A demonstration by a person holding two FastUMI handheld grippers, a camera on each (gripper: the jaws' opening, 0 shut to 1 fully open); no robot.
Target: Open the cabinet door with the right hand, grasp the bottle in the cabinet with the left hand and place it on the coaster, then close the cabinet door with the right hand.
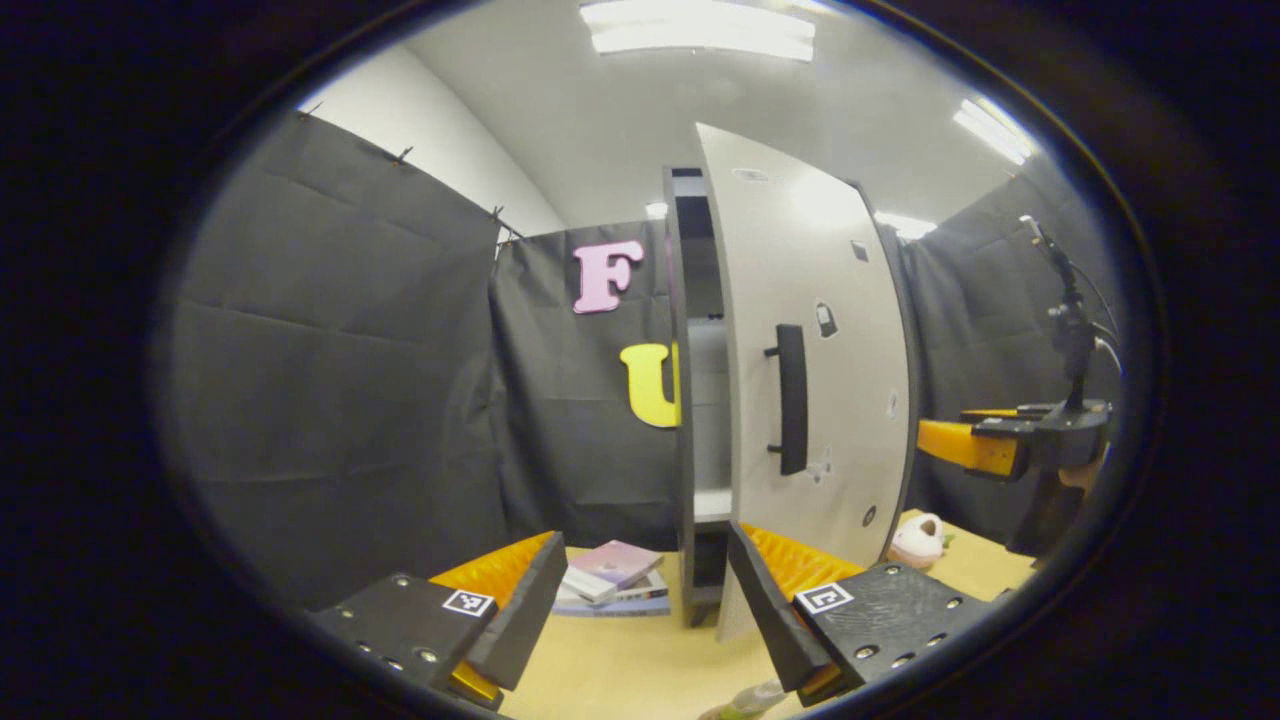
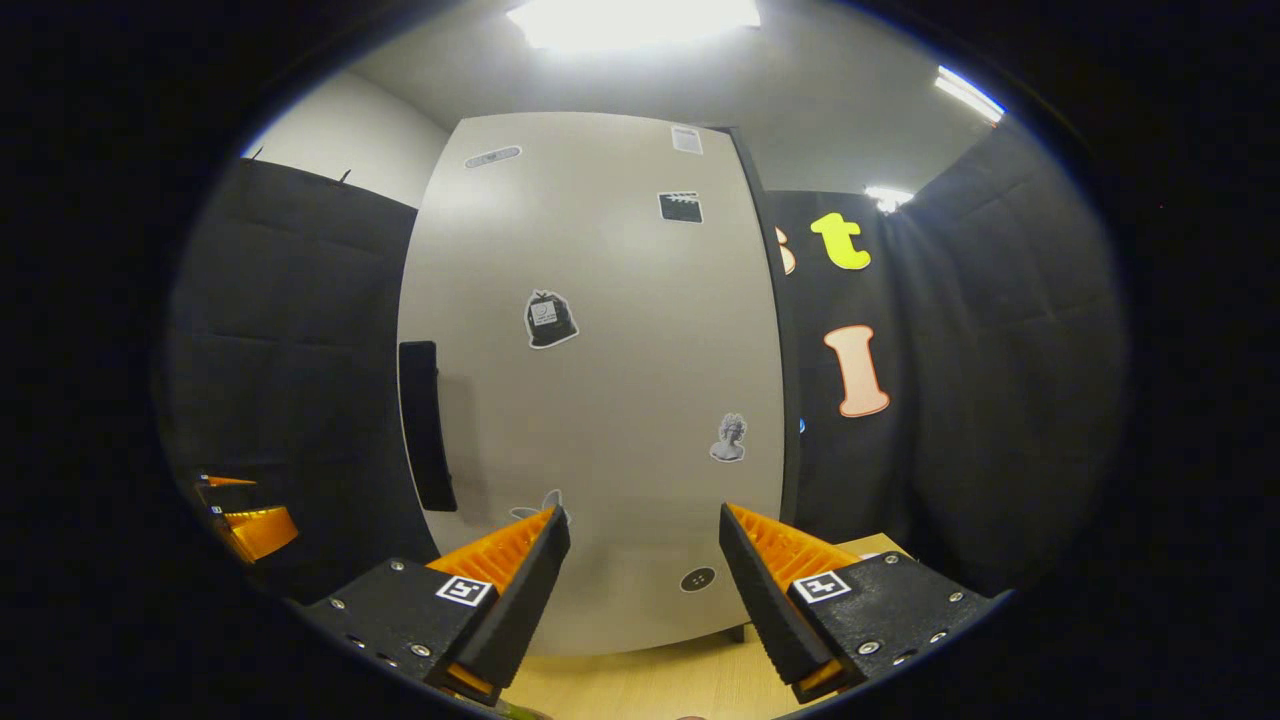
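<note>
left gripper (image 1: 640, 590) jaws apart; right gripper (image 2: 640, 570) jaws apart, nothing held

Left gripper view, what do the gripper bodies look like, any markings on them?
The left gripper has dark, wedge-shaped finger mounts dotted with screws, each bearing a small square black-and-white tag. The finger faces are ribbed. The right gripper is built and tagged the same way.

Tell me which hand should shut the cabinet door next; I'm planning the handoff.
Right: the right tongs, open, face the door front-on and close; the left tongs see it nearly edge-on.
</note>
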